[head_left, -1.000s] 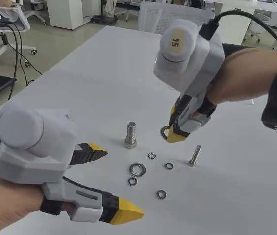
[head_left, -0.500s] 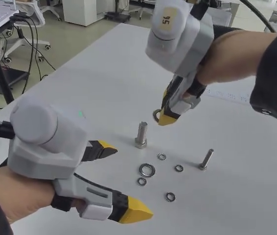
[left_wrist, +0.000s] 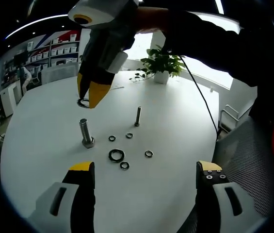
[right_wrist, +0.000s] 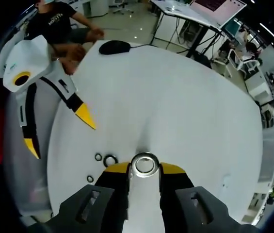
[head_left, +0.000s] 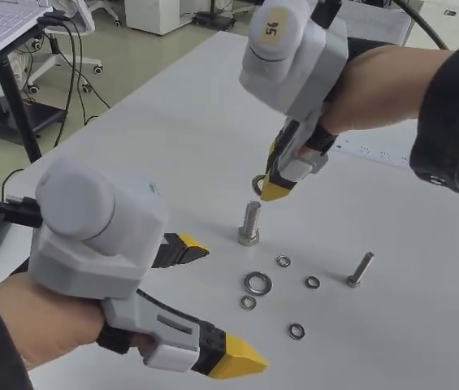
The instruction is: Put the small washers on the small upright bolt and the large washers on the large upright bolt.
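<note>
My right gripper (head_left: 271, 190) is shut on a large washer (head_left: 257, 185) and holds it just above the top of the large upright bolt (head_left: 249, 223). In the right gripper view the washer (right_wrist: 135, 165) sits pinched between the yellow tips. The small bolt (head_left: 360, 269) stands to the right. One large washer (head_left: 257, 283) and several small washers, one of them (head_left: 283, 261) near the large bolt, lie on the white table (head_left: 172, 146). My left gripper (head_left: 217, 302) stands open at the near left with nothing in it. Its jaws frame the large bolt (left_wrist: 85, 132) and the loose large washer (left_wrist: 116, 155).
A black mouse (right_wrist: 115, 47) lies on the far part of the table, near a seated person (right_wrist: 59, 22). A potted plant (left_wrist: 162, 65) stands at the table's other end. Desks, chairs and cables (head_left: 67, 65) stand on the floor to the left.
My right gripper has carried the large washer left and up, from beside the large bolt to just over its top. The left gripper has stayed open and about in place.
</note>
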`<move>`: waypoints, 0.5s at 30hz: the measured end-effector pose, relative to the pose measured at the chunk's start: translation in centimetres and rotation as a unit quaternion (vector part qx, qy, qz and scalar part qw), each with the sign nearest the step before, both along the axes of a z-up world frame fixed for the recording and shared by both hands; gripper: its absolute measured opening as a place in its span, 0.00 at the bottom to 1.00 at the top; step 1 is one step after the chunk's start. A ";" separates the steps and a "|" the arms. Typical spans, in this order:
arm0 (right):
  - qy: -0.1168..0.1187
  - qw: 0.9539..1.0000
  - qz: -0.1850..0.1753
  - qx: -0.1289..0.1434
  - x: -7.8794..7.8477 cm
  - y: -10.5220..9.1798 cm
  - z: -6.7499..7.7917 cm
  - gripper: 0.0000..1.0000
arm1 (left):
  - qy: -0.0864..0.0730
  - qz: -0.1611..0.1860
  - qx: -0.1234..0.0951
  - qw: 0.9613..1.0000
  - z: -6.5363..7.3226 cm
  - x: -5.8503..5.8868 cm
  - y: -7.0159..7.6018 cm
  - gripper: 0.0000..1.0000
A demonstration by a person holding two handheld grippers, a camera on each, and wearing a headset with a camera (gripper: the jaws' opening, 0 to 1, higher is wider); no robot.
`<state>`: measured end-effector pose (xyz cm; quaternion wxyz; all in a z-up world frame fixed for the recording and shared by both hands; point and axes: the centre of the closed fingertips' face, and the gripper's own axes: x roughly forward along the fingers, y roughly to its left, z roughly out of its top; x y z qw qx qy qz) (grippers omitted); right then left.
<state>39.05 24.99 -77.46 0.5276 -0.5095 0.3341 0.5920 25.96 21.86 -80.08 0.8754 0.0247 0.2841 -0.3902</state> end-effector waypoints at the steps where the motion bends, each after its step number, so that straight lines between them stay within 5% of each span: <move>1: 0.000 1.000 0.001 -0.002 0.0 0.0 -0.2 0.24 | 0.000 0.000 0.000 1.000 0.0 0.0 0.0 0.86; 15: 0.012 1.000 0.007 -0.020 0.9 0.1 -2.3 0.24 | 0.002 -0.002 0.006 1.000 -0.2 0.2 0.0 0.85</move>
